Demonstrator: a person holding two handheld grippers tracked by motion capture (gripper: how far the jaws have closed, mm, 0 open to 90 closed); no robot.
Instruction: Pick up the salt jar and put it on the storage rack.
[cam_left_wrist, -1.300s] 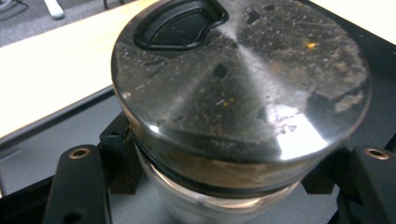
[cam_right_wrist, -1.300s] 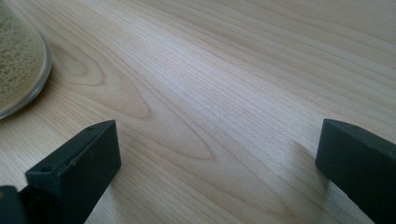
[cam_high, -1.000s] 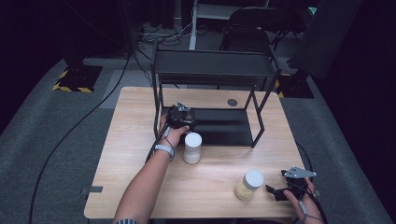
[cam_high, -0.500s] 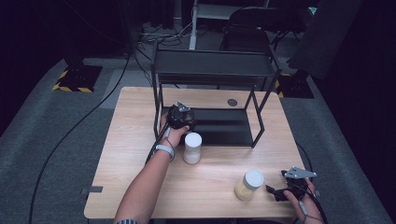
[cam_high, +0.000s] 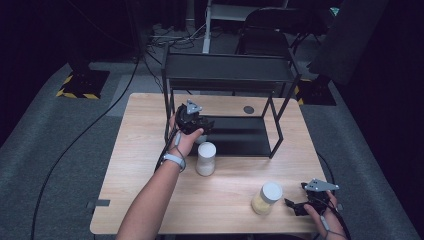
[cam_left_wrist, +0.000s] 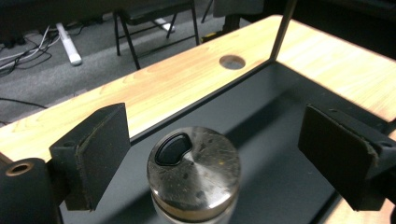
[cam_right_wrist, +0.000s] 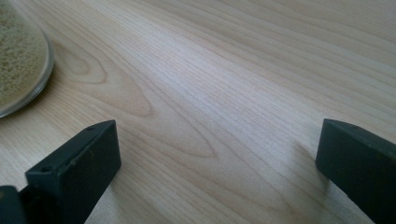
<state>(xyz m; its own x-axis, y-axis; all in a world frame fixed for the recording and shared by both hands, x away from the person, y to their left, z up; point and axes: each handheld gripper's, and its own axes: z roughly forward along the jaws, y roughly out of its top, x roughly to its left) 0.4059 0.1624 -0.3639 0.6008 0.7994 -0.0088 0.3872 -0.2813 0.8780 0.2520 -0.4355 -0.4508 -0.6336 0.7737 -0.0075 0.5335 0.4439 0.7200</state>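
Your left gripper (cam_left_wrist: 212, 154) has just been opening and its jaws now stand wide, pads clear of the little shaker jar (cam_left_wrist: 194, 170) that sits between them on the black shelf (cam_left_wrist: 280, 154) of the rack, nothing pinched. So you're letting go, I'd say: back out straight and a bit up so neither pad clips the metal lid and tips it. Further out, your right gripper (cam_high: 299, 206) rests wide open on the table (cam_right_wrist: 224, 93), holding nothing, the grain jar (cam_high: 266, 198) just off its left jaw, probably next
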